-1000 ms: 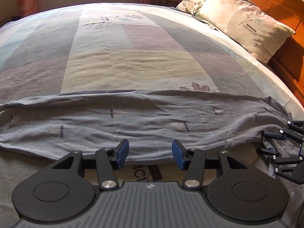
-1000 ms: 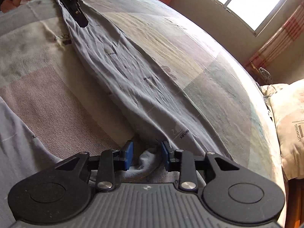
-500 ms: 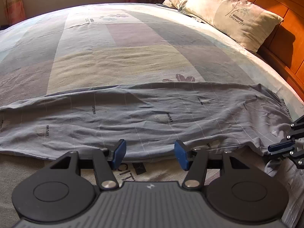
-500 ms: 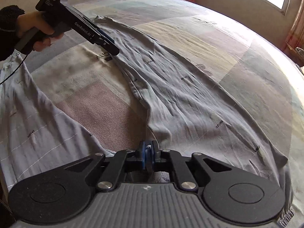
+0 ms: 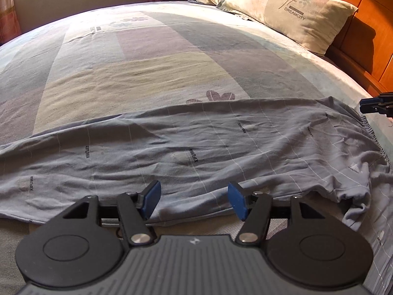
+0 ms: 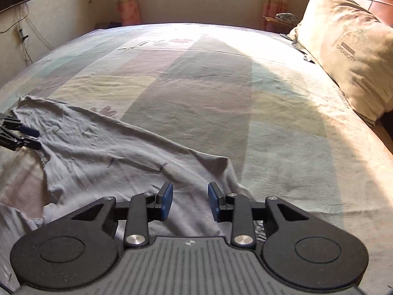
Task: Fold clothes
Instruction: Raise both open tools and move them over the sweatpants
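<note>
Nearest each camera, both tongs are opening with nothing pinched: the left tongs (image 5: 194, 200) spreading wide, the right tongs (image 6: 189, 202) narrower, hovering over the grey trousers (image 5: 196, 152) lying flat across the bed (image 5: 152, 73), a pillow (image 5: 289, 12) beyond.

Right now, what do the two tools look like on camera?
Both match: the left tool and right tool have matte black linkage arms, round black discs at each side, silver pivot screws, blue pads on the fingers and a ribbed grey body with a small white emblem. No cables, sleeves or hands show in either view.
</note>
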